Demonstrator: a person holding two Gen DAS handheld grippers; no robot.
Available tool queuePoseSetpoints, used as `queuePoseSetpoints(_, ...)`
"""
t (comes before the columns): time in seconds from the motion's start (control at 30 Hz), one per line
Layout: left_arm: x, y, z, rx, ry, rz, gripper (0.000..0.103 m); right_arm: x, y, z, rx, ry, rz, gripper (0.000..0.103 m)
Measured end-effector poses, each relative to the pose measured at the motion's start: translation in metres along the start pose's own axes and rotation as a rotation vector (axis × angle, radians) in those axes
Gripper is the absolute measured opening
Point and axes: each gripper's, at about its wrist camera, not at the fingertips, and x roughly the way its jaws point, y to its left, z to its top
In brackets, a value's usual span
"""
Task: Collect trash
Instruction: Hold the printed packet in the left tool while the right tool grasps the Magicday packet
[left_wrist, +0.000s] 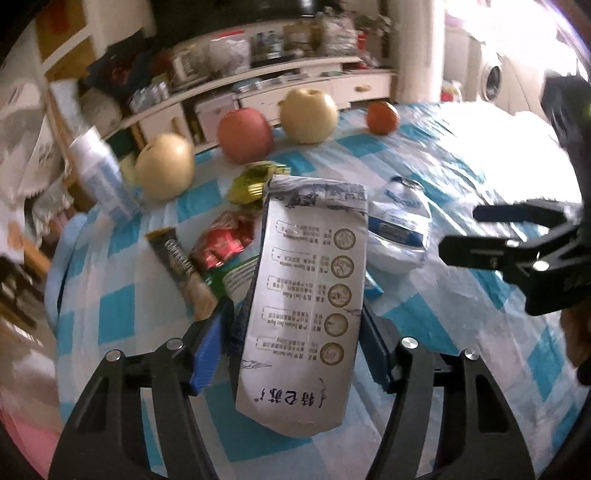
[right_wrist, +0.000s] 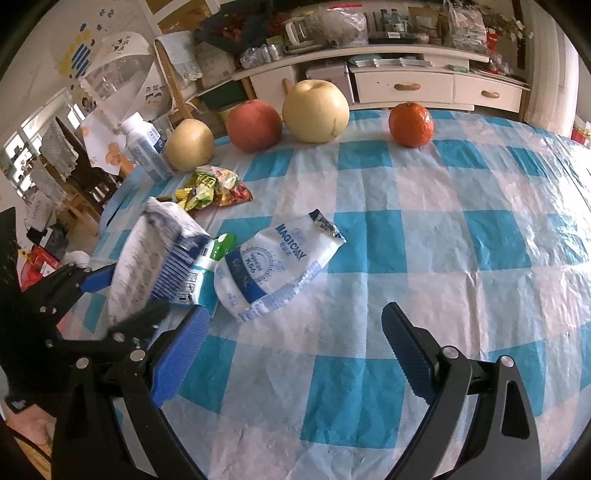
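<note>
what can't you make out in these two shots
- Green-and-white pack: left wrist view, mostly hidden behind the white carton.
- Grip on the carton: left gripper straddles it, but the carton covers the right pad's face, so contact is unclear.
- White carton: right wrist view, print smeared by blur.
- White bottle: left wrist view, label blurred.
- Shelf clutter: too small to identify.

Grey printed carton (left_wrist: 306, 295) upright between blue pads (left_wrist: 207, 347) of left gripper (left_wrist: 295, 339); contact unclear. Wrappers (left_wrist: 225, 240) behind on checked tablecloth (left_wrist: 461, 184); right gripper (left_wrist: 480, 232) alongside.
</note>
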Motion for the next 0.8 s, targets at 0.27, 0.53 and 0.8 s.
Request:
queuePoseSetpoints(0.27, -0.019, 0.026, -0.009, -0.082, -0.025, 0.037, 0.059, 0.009, 0.011, 0.0, -0.022, 0.013, 0.013, 0.094)
queuePoseSetpoints(0.53, -0.03, 0.046, -0.02, -0.146, -0.034, 0.019, 0.059, 0.004, 0.022, 0.005, -0.02, -0.059, 0.038, 0.093)
queuePoseSetpoints(0.8, -0.038, 0.068, -0.029, -0.19, -0.037, 0.041, 0.059, 0.01, 0.043, 0.01, -0.118, -0.088, -0.028, 0.093)
